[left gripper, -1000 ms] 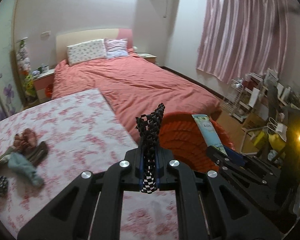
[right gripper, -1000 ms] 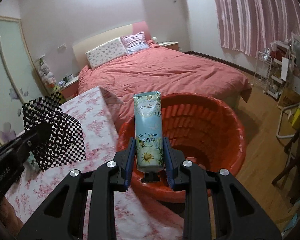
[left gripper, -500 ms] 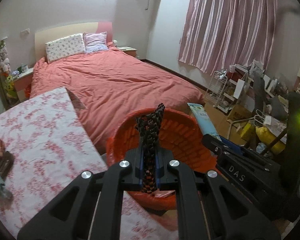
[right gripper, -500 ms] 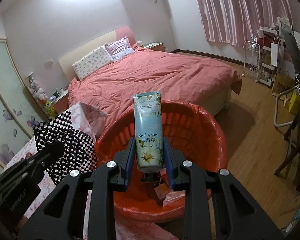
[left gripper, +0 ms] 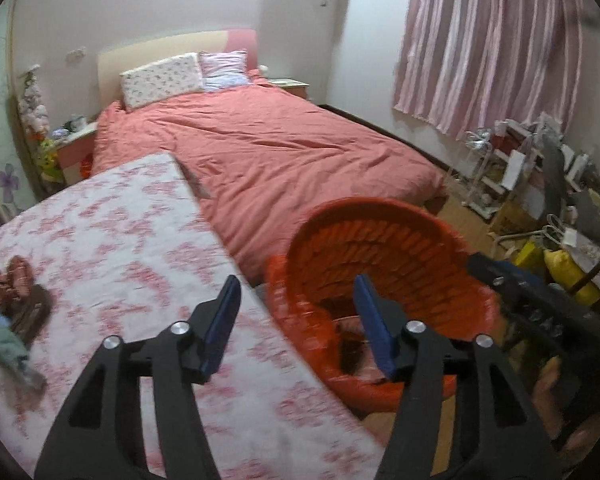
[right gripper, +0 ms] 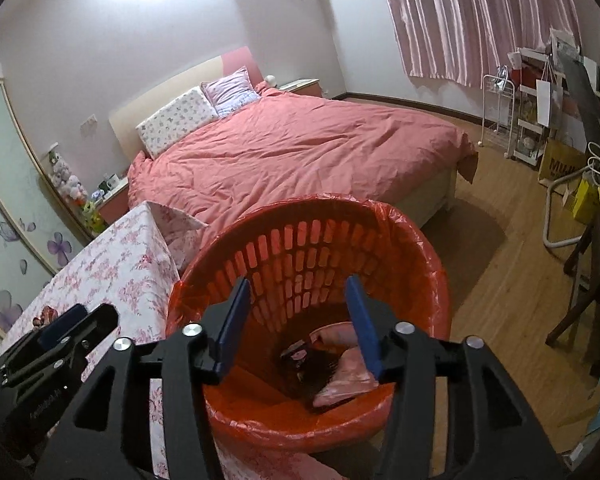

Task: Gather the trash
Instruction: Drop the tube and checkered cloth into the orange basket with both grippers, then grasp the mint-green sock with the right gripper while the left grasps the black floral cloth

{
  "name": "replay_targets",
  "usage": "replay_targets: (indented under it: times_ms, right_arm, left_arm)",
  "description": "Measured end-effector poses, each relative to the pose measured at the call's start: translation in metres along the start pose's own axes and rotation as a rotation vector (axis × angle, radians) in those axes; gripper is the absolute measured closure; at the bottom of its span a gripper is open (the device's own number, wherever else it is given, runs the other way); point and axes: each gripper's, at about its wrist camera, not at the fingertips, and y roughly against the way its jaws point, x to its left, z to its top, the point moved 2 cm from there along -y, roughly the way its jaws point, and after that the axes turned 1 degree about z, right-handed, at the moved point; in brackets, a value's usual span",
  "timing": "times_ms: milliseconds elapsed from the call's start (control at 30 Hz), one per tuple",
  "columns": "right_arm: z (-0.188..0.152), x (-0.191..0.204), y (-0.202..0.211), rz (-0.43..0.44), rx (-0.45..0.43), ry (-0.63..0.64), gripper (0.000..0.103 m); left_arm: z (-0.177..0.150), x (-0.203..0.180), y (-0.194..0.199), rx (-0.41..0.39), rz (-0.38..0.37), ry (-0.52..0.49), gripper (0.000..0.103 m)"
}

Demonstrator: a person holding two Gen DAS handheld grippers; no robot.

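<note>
Trash [right gripper: 342, 368]: pink wrappers and a dark item lie at the bottom of the red bin [right gripper: 432, 280], directly below the right tool [right gripper: 298, 320], which is released and empty. Left tool [left gripper: 296, 320] also released, empty, over the bench [left gripper: 112, 248] edge beside the bin [left gripper: 380, 252].

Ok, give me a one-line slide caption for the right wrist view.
Right tongs open over the red-lined orange basket, trash at its bottom, beside the floral table.

Floral-cloth table [left gripper: 132, 240]: small clutter pile [left gripper: 12, 312] lying at left edge.
</note>
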Motion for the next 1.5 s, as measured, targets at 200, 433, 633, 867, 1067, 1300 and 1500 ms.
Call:
replay_targets:
  times_ms: [200,433,633,867,1067,1300,1500]
  right_arm:
    - [0.002,0.019,0.013,-0.004,-0.021,0.042,0.043]
    - [-0.006,0.053,0.022,0.01,-0.026,0.115,0.036]
    - [-0.02,0.09,0.025,0.041,-0.007,0.19,0.035]
    - [-0.043,0.13,0.022,0.088,0.041,0.265,0.035]
    - [-0.063,0.167,0.016,0.126,0.084,0.323,0.035]
    - [-0.082,0.202,0.014,0.151,0.116,0.387,0.035]
    - [-0.094,0.223,0.013,0.159,0.135,0.43,0.035]
  left_arm:
    - [-0.011,0.036,0.027,-0.023,0.102,0.009,0.031]
    - [-0.036,0.095,0.061,-0.028,0.22,0.065,0.021]
    - [-0.059,0.147,0.088,-0.028,0.329,0.121,0.017]
    - [-0.097,0.232,0.128,-0.029,0.533,0.213,0.015]
    - [-0.126,0.301,0.151,-0.003,0.614,0.358,0.014]
    - [-0.127,0.331,0.142,0.003,0.558,0.427,0.014]
    - [-0.127,0.34,0.116,0.058,0.561,0.443,0.027]
